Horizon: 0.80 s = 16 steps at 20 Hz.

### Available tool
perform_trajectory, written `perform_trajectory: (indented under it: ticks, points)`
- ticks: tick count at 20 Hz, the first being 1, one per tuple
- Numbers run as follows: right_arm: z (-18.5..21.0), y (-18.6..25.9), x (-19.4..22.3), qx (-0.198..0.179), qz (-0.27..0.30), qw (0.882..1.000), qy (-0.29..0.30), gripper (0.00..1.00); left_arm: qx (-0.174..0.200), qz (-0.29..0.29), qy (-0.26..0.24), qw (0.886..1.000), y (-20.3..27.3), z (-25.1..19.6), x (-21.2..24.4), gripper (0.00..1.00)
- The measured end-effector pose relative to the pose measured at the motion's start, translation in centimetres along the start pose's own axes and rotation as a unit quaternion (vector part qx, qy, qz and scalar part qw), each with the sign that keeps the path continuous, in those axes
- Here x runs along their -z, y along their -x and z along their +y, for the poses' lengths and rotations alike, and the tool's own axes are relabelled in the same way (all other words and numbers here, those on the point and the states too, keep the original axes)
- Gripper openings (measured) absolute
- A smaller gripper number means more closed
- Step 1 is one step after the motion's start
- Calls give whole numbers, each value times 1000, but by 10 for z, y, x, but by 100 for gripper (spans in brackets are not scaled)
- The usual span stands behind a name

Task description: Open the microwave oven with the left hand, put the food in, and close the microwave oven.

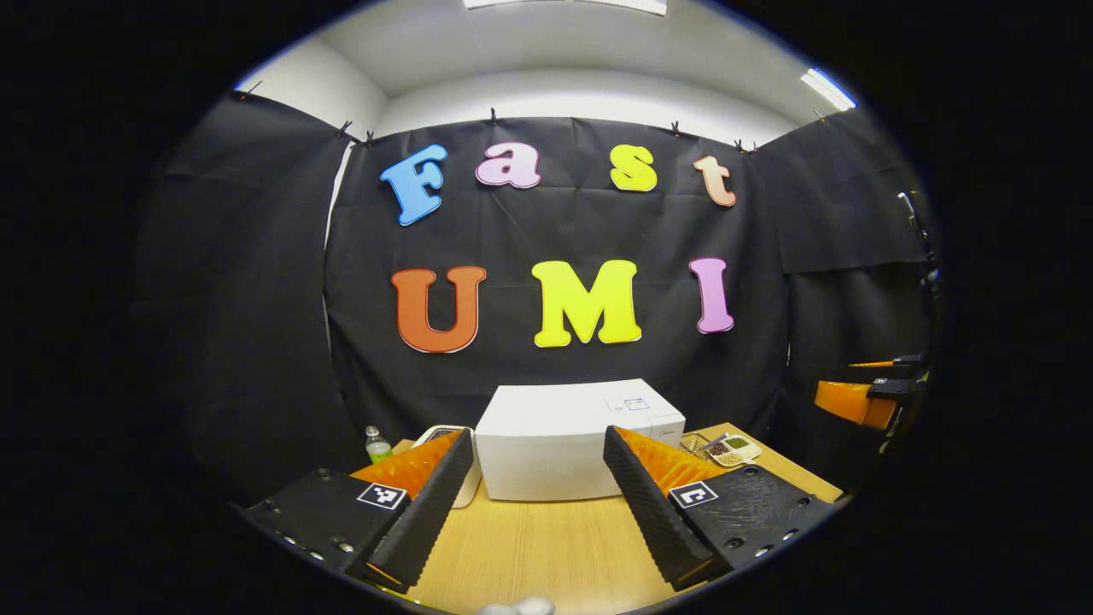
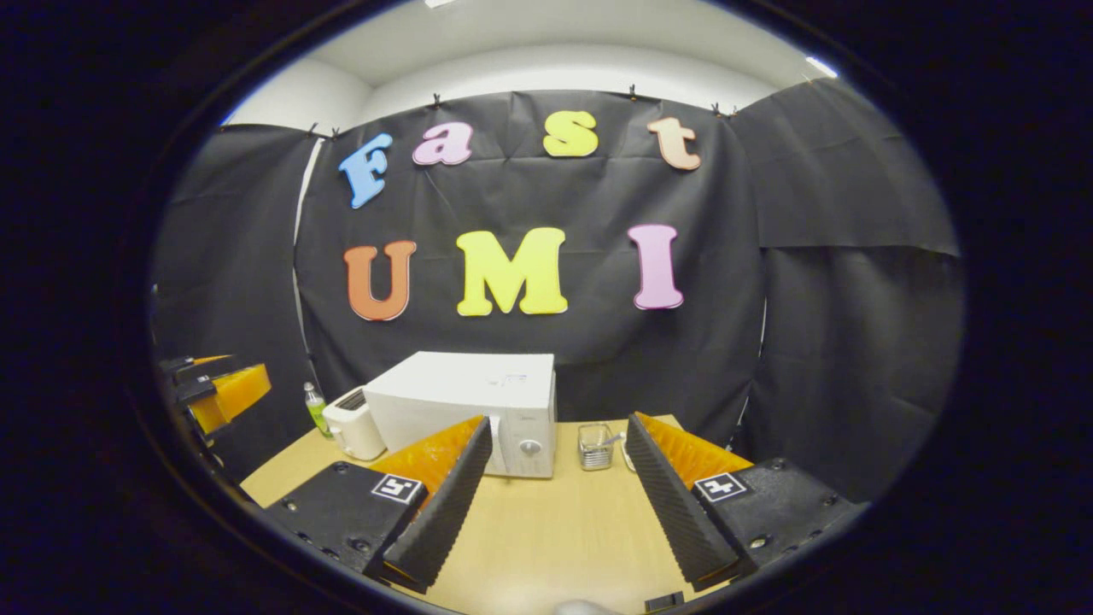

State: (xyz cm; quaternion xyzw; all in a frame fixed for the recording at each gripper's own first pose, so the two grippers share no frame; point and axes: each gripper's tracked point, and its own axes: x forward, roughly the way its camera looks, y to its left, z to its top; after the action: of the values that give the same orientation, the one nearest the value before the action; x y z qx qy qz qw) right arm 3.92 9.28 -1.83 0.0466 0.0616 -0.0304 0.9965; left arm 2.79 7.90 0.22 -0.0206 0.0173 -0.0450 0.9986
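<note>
- Left claw (image 1: 529, 500) is held open and empty above the surface (image 1: 546, 547); right claw (image 2: 555, 504) likewise.
- Microwave oven (image 1: 555, 444) is seen shut, well ahead at the surface's back.
- Food tray (image 1: 736, 448) sits right of it.
- Risk: door could be missed or oven shoved if approached off-line.

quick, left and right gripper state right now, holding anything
Left gripper: jaws open, holding nothing, above the table facing the microwave.
Right gripper: jaws open, holding nothing.
</note>
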Motion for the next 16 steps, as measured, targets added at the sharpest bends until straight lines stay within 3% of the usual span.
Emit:
perform_trajectory:
  ticks: [1,3,4,5,10,11,15,16]
  points:
    - [4,0,-2,-5,-1,1000,0,92,0,-4,5,1000,2,0,-3,96]
    - [8,1,-8,-6,-9,1000,5,92,-2,-3,8,1000,4,1,-3,96]
    - [9,2,-11,-7,-12,1000,8,100,-3,-2,9,1000,5,1,-2,96]
    - [11,4,-14,-10,-15,1000,7,92,-3,-3,9,1000,4,1,-2,96]
    - [12,5,-26,-13,-29,1000,3,92,-2,-5,6,1000,3,3,-10,96]
    - [12,6,-27,-12,-32,999,3,100,-2,-7,6,1000,3,2,-12,96]
    - [14,6,-26,-15,-30,999,0,100,2,-14,8,1000,4,1,-19,96]
    - [14,6,-27,-16,-30,999,0,92,1,-15,9,1000,5,1,-20,96]
